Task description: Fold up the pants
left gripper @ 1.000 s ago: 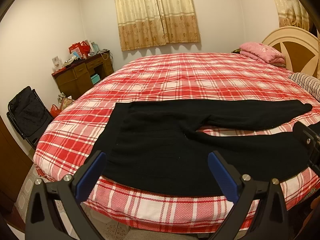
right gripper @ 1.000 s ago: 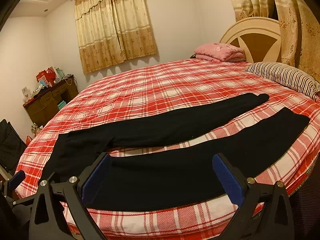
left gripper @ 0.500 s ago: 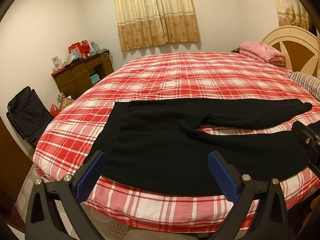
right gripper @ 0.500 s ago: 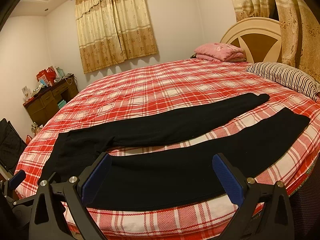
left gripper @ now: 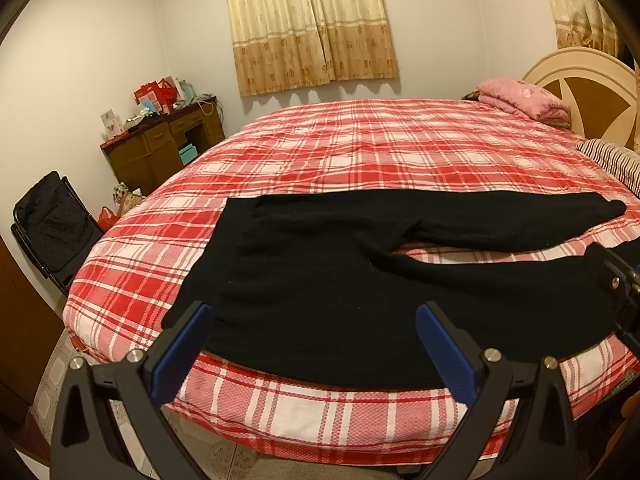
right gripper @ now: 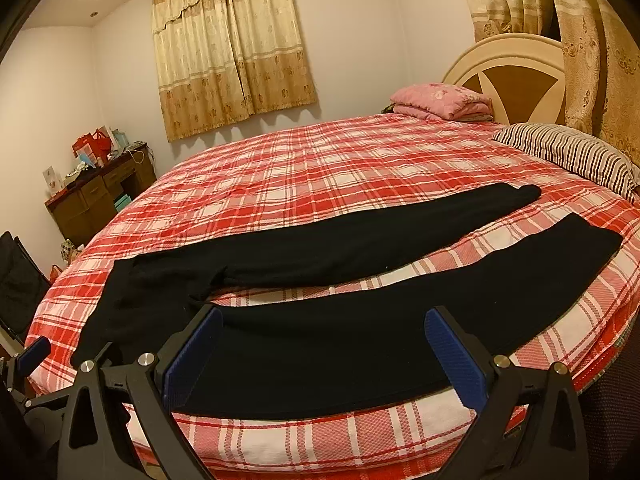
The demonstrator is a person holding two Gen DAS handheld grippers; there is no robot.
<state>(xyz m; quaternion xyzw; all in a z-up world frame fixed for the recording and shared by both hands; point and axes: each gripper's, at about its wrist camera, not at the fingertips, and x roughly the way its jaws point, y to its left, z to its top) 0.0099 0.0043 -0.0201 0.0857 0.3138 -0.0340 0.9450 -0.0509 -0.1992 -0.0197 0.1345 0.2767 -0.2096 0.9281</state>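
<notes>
- Black pants lie flat across the lower centre of the frame, on a red plaid bed, legs apart.
- Left gripper and right gripper, jaws spread wide, hold nothing at the bed's near edge.

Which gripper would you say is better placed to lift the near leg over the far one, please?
Probably the right gripper: it hangs open over the near leg of the pants, while the left gripper faces the waist end.
</notes>
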